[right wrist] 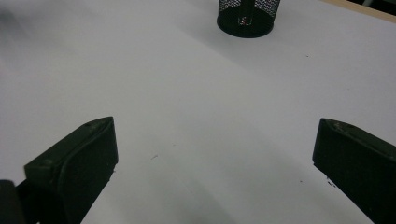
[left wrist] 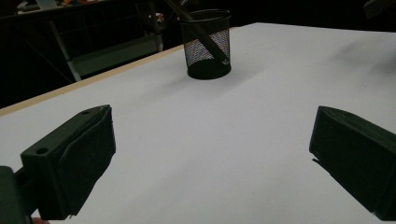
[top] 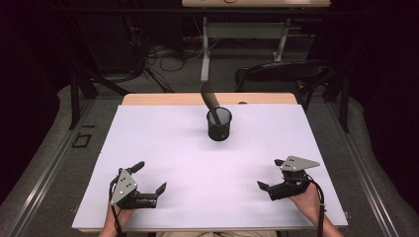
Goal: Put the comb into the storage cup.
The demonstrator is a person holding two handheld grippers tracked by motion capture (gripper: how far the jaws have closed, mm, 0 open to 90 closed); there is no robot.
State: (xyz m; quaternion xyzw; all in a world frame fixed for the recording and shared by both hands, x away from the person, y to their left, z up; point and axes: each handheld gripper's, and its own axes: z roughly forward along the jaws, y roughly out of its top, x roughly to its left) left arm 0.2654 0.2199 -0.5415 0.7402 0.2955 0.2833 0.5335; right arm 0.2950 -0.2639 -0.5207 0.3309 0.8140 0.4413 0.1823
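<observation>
Well ahead of both, between the left hand-held gripper (top: 150, 177) and right hand-held gripper (top: 271, 174), each spread wide and empty, stands a black mesh pen cup (top: 219, 124) holding a brown stick (top: 211, 100).

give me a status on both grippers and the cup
Left gripper open, empty. Right gripper open, empty. Mesh cup upright mid-table, brown stick leaning inside. Nothing between.
</observation>
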